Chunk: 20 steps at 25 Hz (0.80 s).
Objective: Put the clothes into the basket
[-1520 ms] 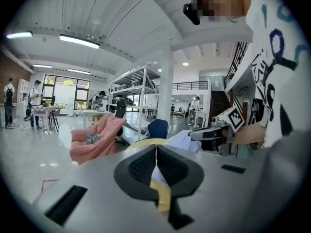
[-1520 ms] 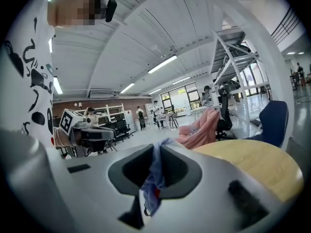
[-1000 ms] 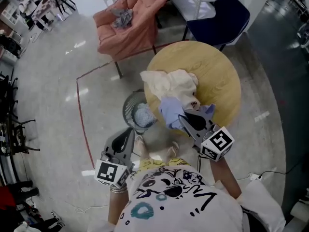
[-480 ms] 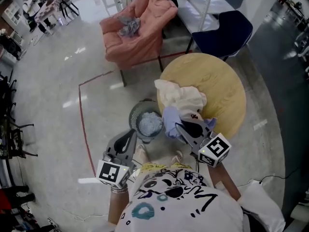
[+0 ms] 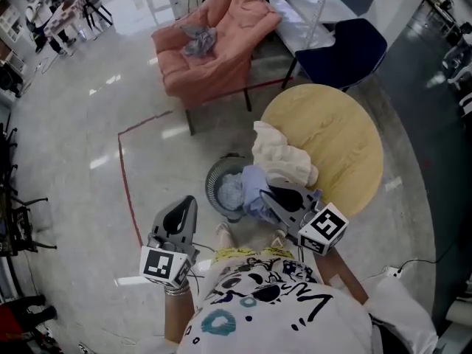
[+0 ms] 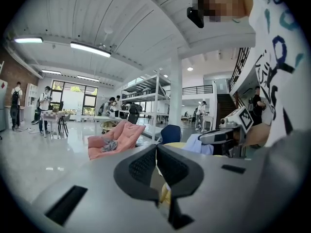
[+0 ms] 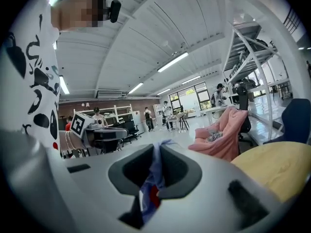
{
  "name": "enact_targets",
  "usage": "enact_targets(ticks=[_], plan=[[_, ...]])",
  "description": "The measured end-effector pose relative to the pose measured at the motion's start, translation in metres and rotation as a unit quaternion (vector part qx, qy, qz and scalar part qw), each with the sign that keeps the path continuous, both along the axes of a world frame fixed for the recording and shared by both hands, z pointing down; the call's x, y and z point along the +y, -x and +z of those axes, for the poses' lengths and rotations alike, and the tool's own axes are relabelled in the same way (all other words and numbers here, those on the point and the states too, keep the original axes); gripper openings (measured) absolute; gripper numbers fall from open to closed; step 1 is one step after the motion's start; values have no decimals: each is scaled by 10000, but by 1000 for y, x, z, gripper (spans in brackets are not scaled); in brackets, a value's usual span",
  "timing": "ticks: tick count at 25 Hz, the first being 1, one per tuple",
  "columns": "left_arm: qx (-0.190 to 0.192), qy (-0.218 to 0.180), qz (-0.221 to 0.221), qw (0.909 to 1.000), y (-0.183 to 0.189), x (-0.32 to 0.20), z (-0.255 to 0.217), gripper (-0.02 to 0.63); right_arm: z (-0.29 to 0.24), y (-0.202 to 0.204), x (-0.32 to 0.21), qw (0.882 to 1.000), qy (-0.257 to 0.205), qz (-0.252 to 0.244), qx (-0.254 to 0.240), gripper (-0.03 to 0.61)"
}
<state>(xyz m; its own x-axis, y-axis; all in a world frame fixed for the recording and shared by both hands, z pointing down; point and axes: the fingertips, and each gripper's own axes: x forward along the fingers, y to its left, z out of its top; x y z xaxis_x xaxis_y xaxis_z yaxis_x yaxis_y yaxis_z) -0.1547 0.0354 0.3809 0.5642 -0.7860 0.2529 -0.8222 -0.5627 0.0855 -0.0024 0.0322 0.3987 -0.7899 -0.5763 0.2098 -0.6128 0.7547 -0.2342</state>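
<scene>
A round wire basket (image 5: 214, 177) stands on the floor left of the round wooden table (image 5: 335, 135), with a pale blue cloth (image 5: 230, 191) inside it. My right gripper (image 5: 270, 198) is shut on a light blue garment (image 5: 254, 186) that hangs at the basket's right rim; in the right gripper view that garment (image 7: 156, 171) sits pinched between the jaws. A cream garment (image 5: 284, 155) lies on the table's near-left edge. My left gripper (image 5: 181, 214) hovers over the floor left of the basket, shut and holding nothing; its jaws meet in the left gripper view (image 6: 156, 152).
A pink armchair (image 5: 210, 39) with a grey cloth (image 5: 198, 41) on it stands beyond the basket. A dark blue chair (image 5: 339, 50) is behind the table. Red tape (image 5: 127, 175) marks the floor. People and desks are far off in the room.
My right gripper has carried the blue garment off the table edge to the basket's right rim. The left gripper has swung out to the left. The whole view has shifted.
</scene>
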Motion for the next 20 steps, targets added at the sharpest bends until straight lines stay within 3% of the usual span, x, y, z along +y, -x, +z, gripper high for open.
enact_targets(ticks=[15, 20], plan=[[-28, 154, 120, 9998, 108, -22, 13, 17, 12, 117, -21, 10000, 54, -35, -67, 52], [-40, 198, -99, 9997, 128, -23, 15, 17, 19, 136, -17, 9996, 191, -210, -70, 52]])
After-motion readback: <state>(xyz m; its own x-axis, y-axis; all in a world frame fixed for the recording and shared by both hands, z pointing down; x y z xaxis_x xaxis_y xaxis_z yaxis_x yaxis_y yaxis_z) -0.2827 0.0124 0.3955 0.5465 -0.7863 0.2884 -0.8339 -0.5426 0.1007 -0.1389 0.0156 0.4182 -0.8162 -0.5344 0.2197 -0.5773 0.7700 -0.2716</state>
